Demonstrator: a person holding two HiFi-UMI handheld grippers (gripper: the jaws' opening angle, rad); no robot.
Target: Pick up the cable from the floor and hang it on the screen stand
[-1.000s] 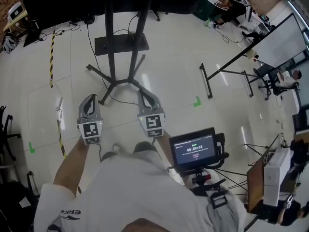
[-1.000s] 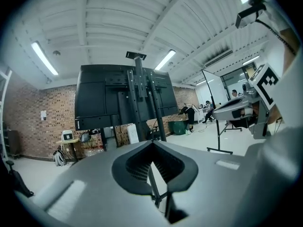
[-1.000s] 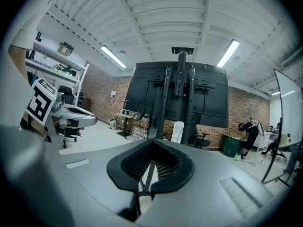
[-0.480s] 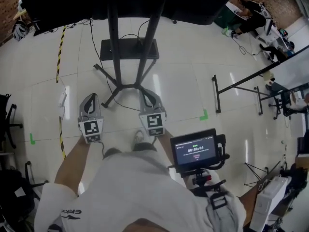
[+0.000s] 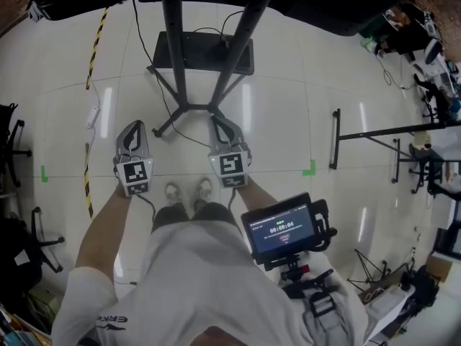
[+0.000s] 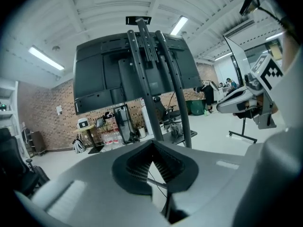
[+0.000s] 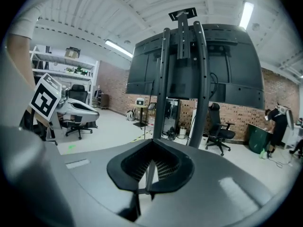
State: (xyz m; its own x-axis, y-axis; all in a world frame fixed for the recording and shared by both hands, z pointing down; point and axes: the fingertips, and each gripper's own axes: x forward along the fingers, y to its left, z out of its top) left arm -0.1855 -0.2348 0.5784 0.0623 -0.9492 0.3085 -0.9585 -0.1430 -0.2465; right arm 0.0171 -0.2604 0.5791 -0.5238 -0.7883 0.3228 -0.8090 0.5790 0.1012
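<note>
Both my pairs of fingers were pressed together, pinching nothing: left gripper [image 5: 133,126] at 10 o'clock, right gripper [image 5: 218,121] at 1 o'clock of my feet. The thin black cable [image 5: 189,140] lay on the pale tiled floor [image 5: 288,121] between them, trailing toward 12 o'clock under the black two-post metal screen stand [image 5: 173,49].

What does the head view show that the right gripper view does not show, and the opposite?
Only the head view: the person's pale shoes on the glossy floor and the small black monitor with a lit display.
Only the right gripper view: the back of the large black screen, a white ceiling light strip and a black office chair.
Both: the stand's two black metal poles and the left gripper.
</note>
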